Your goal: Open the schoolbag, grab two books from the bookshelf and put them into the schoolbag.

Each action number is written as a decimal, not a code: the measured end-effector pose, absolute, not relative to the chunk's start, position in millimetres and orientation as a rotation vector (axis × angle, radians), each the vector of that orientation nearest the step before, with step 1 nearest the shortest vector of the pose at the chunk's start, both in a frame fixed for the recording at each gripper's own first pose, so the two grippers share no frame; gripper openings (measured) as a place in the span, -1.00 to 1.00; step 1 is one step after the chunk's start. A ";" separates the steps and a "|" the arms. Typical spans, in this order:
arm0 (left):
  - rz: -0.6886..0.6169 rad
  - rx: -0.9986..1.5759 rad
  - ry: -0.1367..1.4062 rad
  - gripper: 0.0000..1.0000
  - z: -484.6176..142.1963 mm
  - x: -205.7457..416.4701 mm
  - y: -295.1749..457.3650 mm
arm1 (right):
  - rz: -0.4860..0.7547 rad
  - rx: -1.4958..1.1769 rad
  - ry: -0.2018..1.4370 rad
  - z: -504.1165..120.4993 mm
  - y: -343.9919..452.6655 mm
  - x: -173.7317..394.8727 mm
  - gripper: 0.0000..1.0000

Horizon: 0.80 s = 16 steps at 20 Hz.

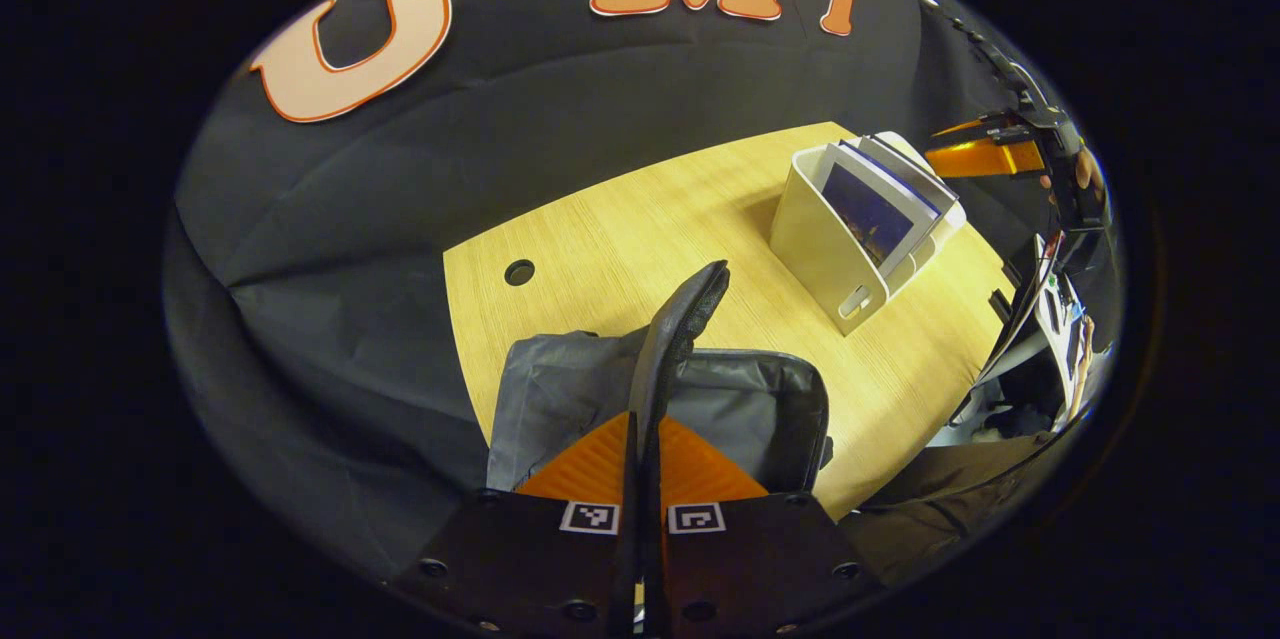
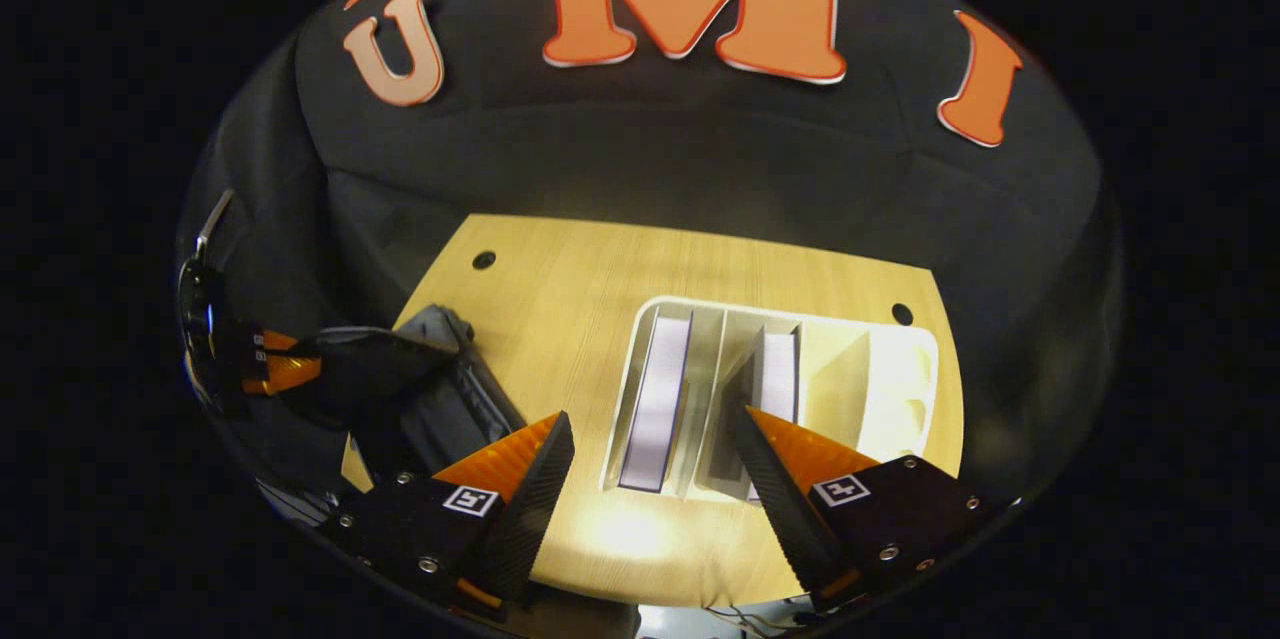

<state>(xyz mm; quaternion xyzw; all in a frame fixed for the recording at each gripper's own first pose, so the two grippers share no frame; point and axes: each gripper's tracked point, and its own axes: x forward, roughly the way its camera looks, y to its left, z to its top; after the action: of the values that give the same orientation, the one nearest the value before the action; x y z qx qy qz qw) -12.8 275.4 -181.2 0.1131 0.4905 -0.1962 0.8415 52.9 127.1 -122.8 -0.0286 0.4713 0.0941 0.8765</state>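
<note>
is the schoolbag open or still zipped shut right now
Open. In the left gripper view the left tongs are shut on the schoolbag flap, lifted upright, and the grey lining shows inside. No books in it yet.

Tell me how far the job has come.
Done: the bag lies open on the table, and the left gripper, shut on its flap, holds that up. In hand: the right gripper hangs open above the shelf. Left: both books stand in the shelf.

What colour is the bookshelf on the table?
The bookshelf is white or cream, clearest in the left gripper view.
</note>
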 end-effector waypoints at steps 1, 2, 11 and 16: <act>-0.415 0.239 1.038 -0.93 -181.4 -12.9 274.9 | 0.193 -0.066 1.020 -127.7 127.6 56.7 0.97; -0.422 0.241 1.042 -0.92 -182.1 -13.3 273.8 | 0.188 -0.054 1.051 -135.4 131.5 59.2 0.97; -0.390 0.221 1.078 -0.92 -187.2 -15.6 273.4 | 0.200 -0.010 1.300 -197.8 142.2 91.7 0.80; -0.381 0.223 1.095 -0.88 -189.6 -16.3 273.3 | 0.121 0.028 1.387 -213.3 131.8 93.5 -0.05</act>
<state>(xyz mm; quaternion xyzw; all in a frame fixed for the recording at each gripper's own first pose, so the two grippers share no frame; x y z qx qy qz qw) -16.3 273.3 -189.6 0.1051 0.5160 -0.1796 0.8309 93.5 131.8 -213.3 0.0128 0.6387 0.0558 0.7673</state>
